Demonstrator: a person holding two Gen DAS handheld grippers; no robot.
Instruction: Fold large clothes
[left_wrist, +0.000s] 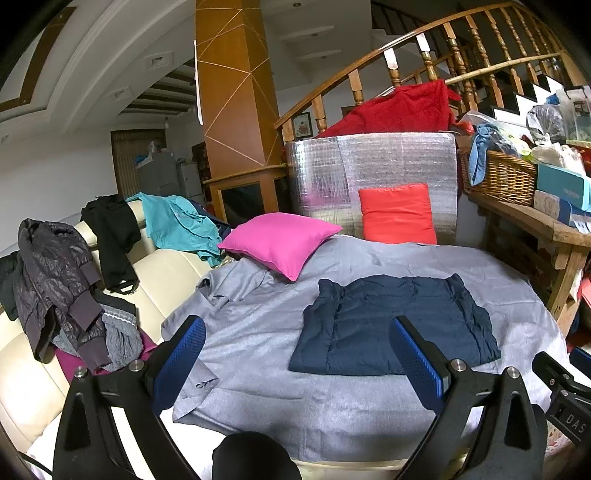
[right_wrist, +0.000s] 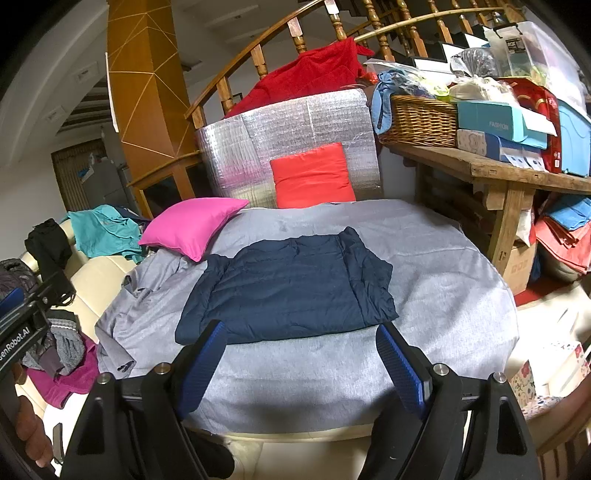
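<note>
Dim, even indoor light; sharp centre, fisheye-bent, dark-vignetted edges.

The left gripper (left_wrist: 297, 354) has a black plastic frame with two long fingers, and each finger carries a blue ribbed rubber pad (left_wrist: 419, 360). Round silver screws (left_wrist: 457, 365) sit at the finger joints. The right gripper (right_wrist: 301, 363) looks the same: black frame, blue ribbed pads (right_wrist: 400, 367), silver screws (right_wrist: 439, 368). White letters "DAS" are printed on its black body in the left wrist view.

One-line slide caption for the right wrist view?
Open right gripper hovers before a folded navy jacket on the grey sheet.
</note>
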